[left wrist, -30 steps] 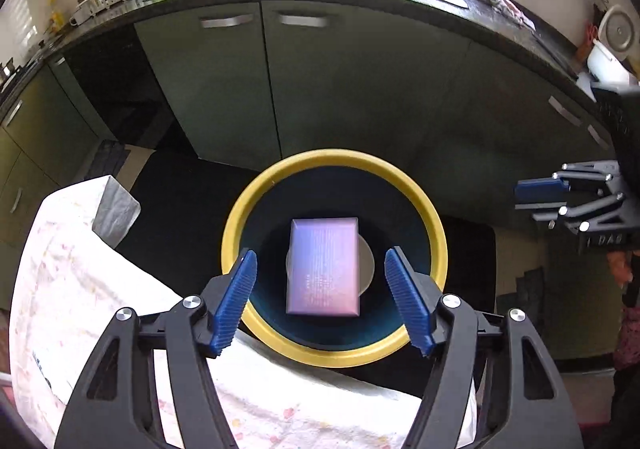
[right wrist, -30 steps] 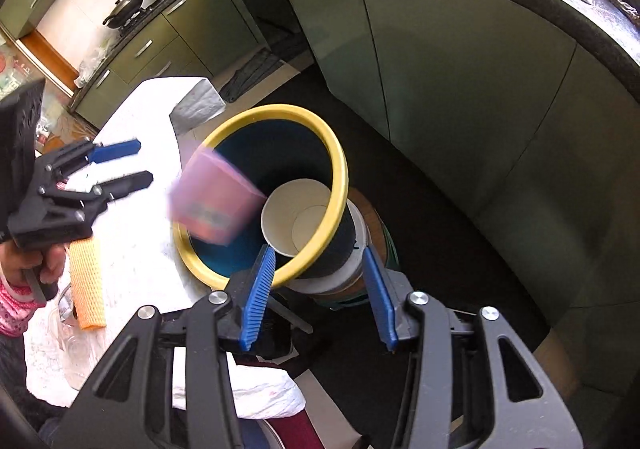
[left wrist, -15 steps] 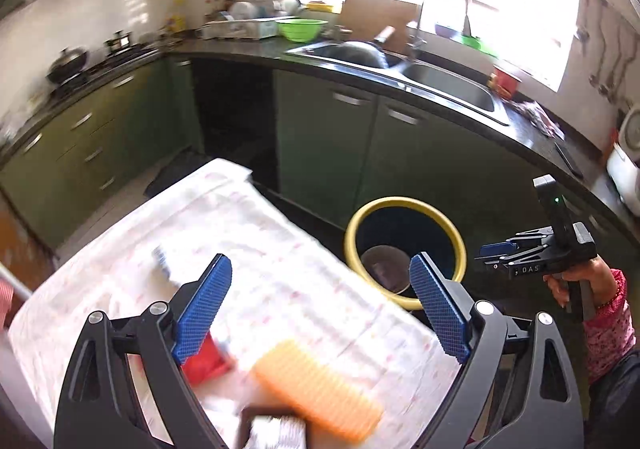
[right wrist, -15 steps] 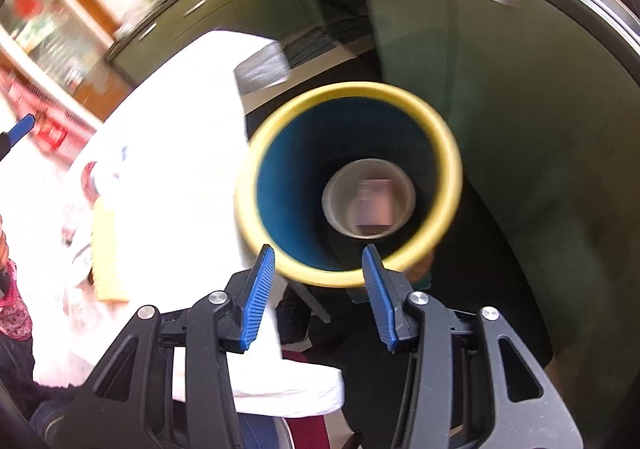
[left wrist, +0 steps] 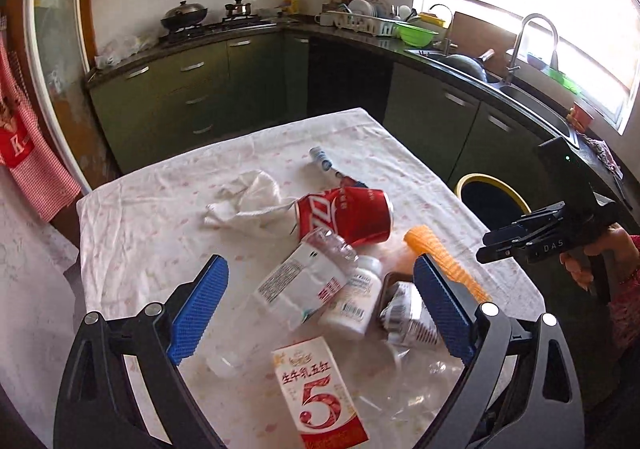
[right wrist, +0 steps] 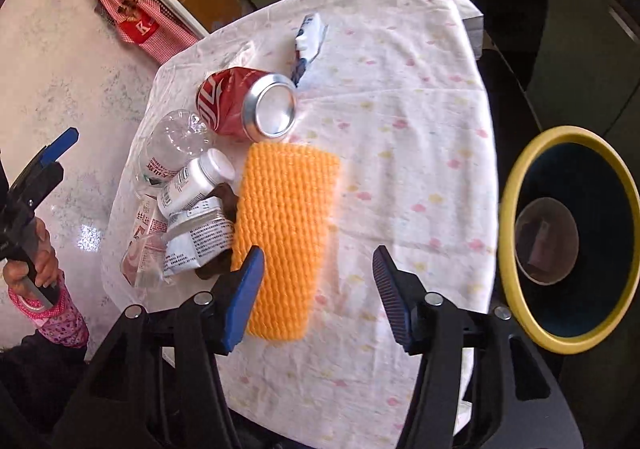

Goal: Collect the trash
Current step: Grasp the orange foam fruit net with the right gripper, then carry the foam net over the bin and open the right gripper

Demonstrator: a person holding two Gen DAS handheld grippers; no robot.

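Left wrist view: trash lies heaped on the table (left wrist: 132, 217), with a dented red can (left wrist: 346, 215) on its side, touching a clear bottle (left wrist: 308, 281) and just beside a crumpled tissue (left wrist: 248, 199). A white pill bottle (left wrist: 356, 299), a carton (left wrist: 318, 395) and an orange net (left wrist: 444, 263) crowd the near edge. The left gripper (left wrist: 320, 313) hangs over the pile, jaws spread wide, nothing between them. Right wrist view: the right gripper (right wrist: 318, 295) is released too, poised above the orange net's near end, left finger (right wrist: 244, 295) over its edge. The yellow-rimmed bin (right wrist: 508, 209) stands just off the table's edge, a white cup (right wrist: 546, 241) deep inside it. Green cabinets (left wrist: 192, 89) line the walls beyond.
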